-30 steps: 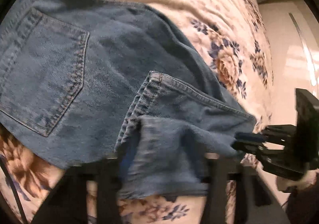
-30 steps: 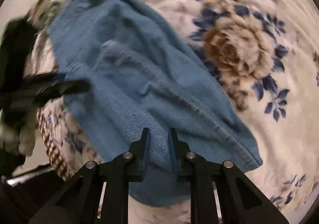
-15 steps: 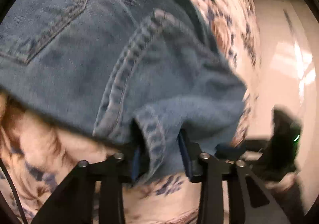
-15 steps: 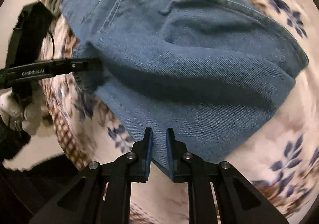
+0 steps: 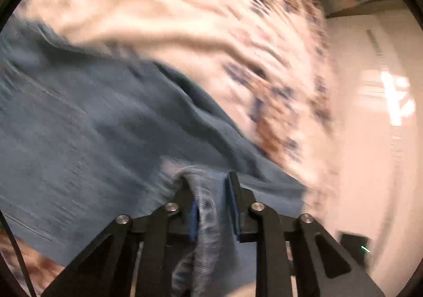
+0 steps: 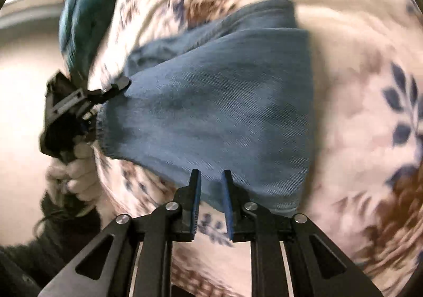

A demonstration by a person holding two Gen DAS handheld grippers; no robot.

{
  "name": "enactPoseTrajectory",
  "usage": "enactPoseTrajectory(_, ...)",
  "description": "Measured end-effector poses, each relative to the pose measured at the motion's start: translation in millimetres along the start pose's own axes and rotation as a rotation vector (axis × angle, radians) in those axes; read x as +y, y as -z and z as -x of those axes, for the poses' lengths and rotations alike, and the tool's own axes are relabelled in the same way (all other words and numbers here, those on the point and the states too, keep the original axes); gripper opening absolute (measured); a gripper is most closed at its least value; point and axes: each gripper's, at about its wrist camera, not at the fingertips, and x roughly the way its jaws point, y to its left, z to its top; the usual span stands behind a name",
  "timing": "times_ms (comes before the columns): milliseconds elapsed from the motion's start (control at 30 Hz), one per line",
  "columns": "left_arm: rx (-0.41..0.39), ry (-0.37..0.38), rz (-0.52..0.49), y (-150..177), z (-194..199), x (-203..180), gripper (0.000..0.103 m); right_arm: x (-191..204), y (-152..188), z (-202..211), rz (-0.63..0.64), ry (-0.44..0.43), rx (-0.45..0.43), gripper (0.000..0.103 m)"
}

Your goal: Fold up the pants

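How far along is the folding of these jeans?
Mostly done: the jeans lie as a compact folded bundle on the floral bedspread. In hand: the left gripper is shut on a bunched hem; the right gripper, whose fingers have just been opening, sits at the near edge with denim between them. Left: release and tidy.

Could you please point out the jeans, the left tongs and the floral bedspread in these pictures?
jeans (image 6: 216, 112): right wrist view, middle of the folded denim.
left tongs (image 5: 211, 207): left wrist view, between the tips, clamping denim.
floral bedspread (image 6: 364, 112): right wrist view, bare printed cloth.
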Motion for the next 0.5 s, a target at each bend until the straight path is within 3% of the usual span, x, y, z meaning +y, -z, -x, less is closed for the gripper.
enactPoseTrajectory(67,0.044,-0.056,-0.018,-5,-6,6,0.018,-4,9,6,-0.043,-0.022,-0.043,0.04)
enactPoseTrajectory(133,0.082,-0.062,0.01,-2,-9,14,0.023,-8,16,8,-0.07,-0.027,-0.061,0.045)
enactPoseTrajectory(233,0.082,-0.061,0.025,7,8,25,0.029,-8,30,6,-0.104,-0.033,-0.088,0.046)
enactPoseTrajectory(333,0.059,-0.096,0.015,33,26,27,0.057,-4,44,17,-0.112,-0.017,-0.152,0.046)
enactPoseTrajectory(433,0.103,-0.108,0.013,53,10,22,0.059,-2,57,24,-0.133,0.021,-0.223,0.046)
enactPoseTrajectory(500,0.141,-0.193,0.0,66,-13,27,0.06,-4,60,16,-0.151,0.043,-0.224,0.042)
